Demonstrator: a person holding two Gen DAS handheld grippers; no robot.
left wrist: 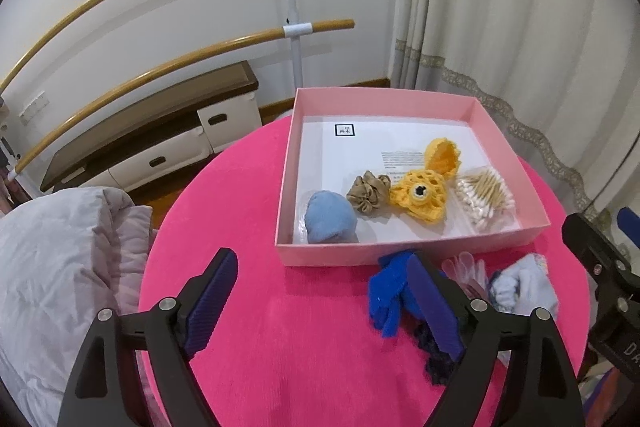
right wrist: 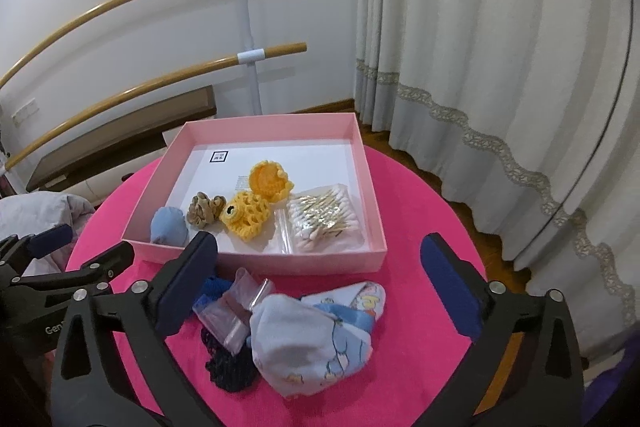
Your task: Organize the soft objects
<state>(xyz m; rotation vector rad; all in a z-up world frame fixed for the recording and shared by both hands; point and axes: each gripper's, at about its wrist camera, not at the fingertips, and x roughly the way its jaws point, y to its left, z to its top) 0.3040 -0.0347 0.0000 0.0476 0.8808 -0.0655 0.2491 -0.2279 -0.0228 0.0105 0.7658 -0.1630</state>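
A pale pink box with a white floor is seen on a hot pink tablecloth. Inside, a light blue cloth ball, a tan scrunchie and yellow crochet pieces (one with a black centre) are shown. In front, a royal blue knit and a cartoon-printed white-and-blue cloth are seen.

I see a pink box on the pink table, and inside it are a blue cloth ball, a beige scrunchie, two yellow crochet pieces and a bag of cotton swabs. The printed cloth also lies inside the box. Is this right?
Not quite. The printed cloth lies outside the pink box, on the table in front of it, as the right wrist view shows. The rest is correct.
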